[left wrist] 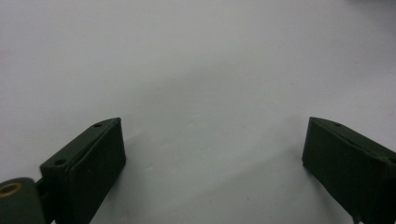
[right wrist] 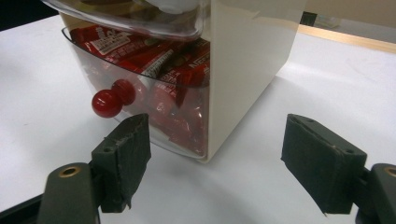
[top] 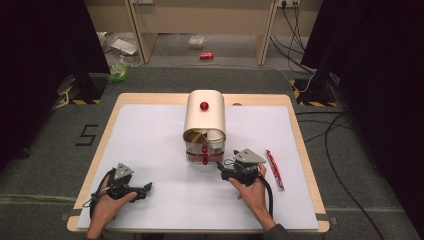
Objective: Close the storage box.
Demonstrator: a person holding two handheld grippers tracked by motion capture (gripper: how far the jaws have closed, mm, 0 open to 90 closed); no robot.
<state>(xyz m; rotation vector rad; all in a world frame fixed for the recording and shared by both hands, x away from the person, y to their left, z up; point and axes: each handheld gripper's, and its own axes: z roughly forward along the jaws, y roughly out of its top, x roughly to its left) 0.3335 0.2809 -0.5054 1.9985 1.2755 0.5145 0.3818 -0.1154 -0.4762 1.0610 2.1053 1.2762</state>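
Note:
A cream storage box (top: pixel 205 117) with a rounded top stands mid-table. Its clear lower drawer (right wrist: pixel 154 93) is packed with red sachets (right wrist: pixel 140 51) and has a red ball knob (right wrist: pixel 107 102). My right gripper (top: pixel 222 169) sits just right of the box's front, jaws wide apart and holding nothing. In the right gripper view the right gripper (right wrist: pixel 217 135) faces the box's front corner (right wrist: pixel 247 56), a short way off. My left gripper (top: pixel 147 188) rests at the front left, open over the bare white sheet (left wrist: pixel 201 70). One loose red sachet (top: pixel 275 169) lies right of the right hand.
A white sheet (top: pixel 150 145) covers the wooden table (top: pixel 100 150). An upper clear drawer (top: pixel 205 140) holds pale items. On the floor beyond the table are a red can (top: pixel 206 56), scattered wrappers (top: pixel 120 67) and cables (top: pixel 330 130) at the right.

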